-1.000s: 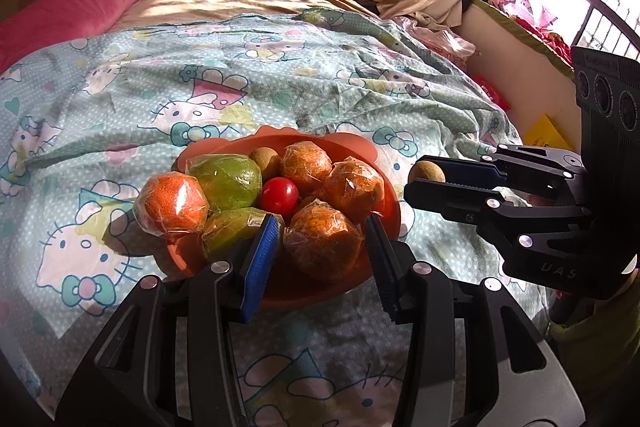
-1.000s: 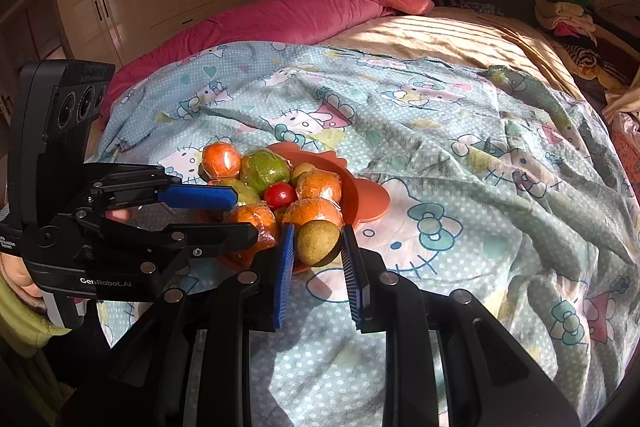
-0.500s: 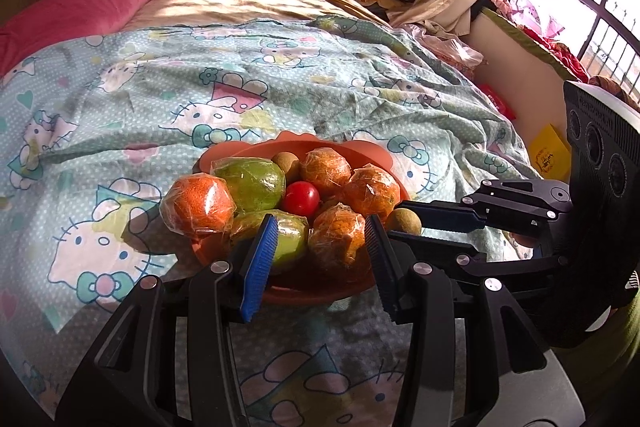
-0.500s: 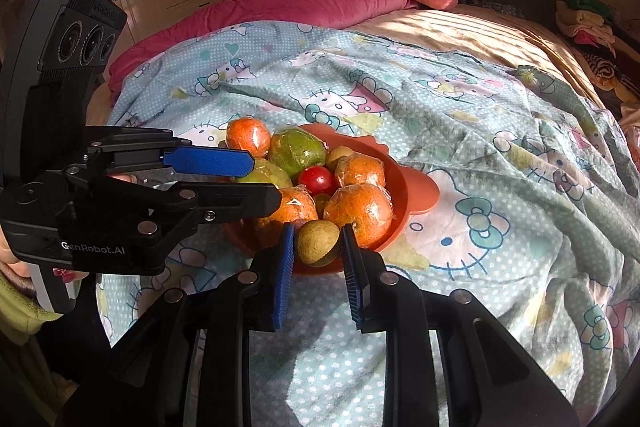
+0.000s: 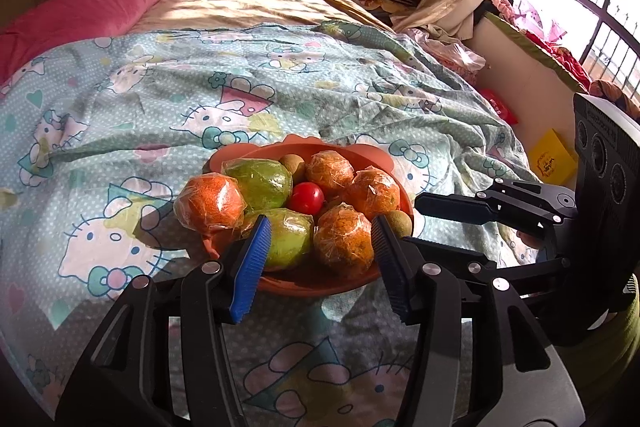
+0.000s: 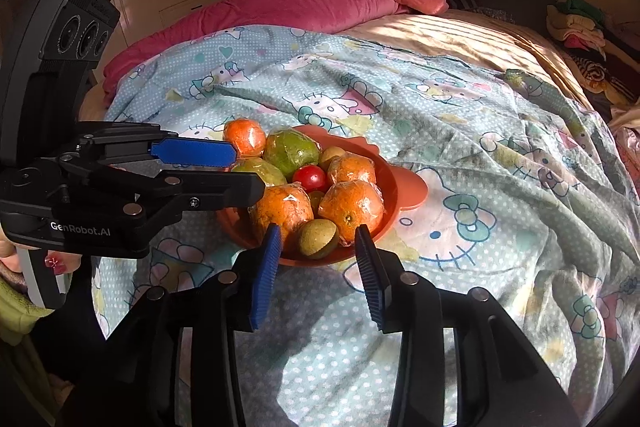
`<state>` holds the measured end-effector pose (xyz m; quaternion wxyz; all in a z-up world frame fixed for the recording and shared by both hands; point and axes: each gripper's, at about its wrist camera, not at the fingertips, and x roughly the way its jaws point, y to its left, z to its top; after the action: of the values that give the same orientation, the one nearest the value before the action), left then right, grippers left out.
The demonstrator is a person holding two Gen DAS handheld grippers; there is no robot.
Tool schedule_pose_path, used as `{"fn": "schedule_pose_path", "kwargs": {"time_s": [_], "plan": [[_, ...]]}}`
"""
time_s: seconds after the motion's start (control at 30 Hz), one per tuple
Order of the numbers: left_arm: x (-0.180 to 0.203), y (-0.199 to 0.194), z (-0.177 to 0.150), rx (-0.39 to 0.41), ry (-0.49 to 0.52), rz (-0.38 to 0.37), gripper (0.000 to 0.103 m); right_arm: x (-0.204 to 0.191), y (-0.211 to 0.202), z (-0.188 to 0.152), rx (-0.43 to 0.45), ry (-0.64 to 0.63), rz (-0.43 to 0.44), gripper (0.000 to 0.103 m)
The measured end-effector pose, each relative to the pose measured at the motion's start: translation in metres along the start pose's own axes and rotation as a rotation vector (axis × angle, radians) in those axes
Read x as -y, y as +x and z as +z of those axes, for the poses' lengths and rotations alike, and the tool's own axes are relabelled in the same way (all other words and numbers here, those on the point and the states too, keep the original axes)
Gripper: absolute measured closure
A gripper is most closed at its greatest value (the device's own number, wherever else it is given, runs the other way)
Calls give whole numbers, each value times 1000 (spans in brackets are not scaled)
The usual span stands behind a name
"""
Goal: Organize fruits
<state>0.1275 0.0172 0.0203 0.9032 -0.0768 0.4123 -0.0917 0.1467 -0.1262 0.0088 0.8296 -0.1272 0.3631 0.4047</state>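
In the left wrist view, the left gripper (image 5: 320, 259) is seen at the bottom centre, its jaws opening and clasping nothing, though a film-wrapped orange (image 5: 345, 241) and a film-wrapped green fruit (image 5: 289, 237) are framed between them. These lie in the round orange plastic bowl (image 5: 320, 281) set at the middle of the frame on the cartoon-printed pale blue bedsheet (image 5: 120, 115), presumably so that all fruits are gathered in one place. At the bowl's right rim a small brown-green round fruit (image 5: 400, 222) is seen, just beside the tip of the right gripper (image 5: 452, 213), which enters from the right.

In the right wrist view, the right gripper (image 6: 316, 269) is seen at the bottom centre with its jaws opening; the small brown-green fruit (image 6: 318, 239) lies between them at the bowl's near edge, untouched by the pads, so it is judged to have been let go there. The bowl (image 6: 390, 195) is heaped with wrapped oranges, green fruits and a small red tomato (image 6: 310, 178). The left gripper (image 6: 224, 169) reaches in from the left, above the heap's left side.
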Motion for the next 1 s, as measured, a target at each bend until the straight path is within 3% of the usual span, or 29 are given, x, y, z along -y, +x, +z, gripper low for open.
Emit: {"fn": "schedule_pose_path", "kwargs": {"time_s": [0.1,0.2,0.23,0.37,0.43,0.6,1.0], "plan": [[0,-6,-1,7,-1,7,56,0,-8,-1,17,2,-40,53],[-2,-15,-3,19,-16,20,47,-4,-20,-5,43,1,-88,36],[-3,-19,-5,24,-22,24,44,-6,-24,-7,50,1,-108,26],[-7,-34,-15,44,-45,55,30,-14,-37,-14,75,-2,-186,11],[-8,-40,-22,50,-50,73,21,-17,-43,-18,91,-6,-232,9],[-7,-52,-46,59,-79,104,10,-19,-54,-32,106,51,-267,5],[3,-61,-87,45,-121,138,10,-42,-67,-69,63,151,-264,5]]}}
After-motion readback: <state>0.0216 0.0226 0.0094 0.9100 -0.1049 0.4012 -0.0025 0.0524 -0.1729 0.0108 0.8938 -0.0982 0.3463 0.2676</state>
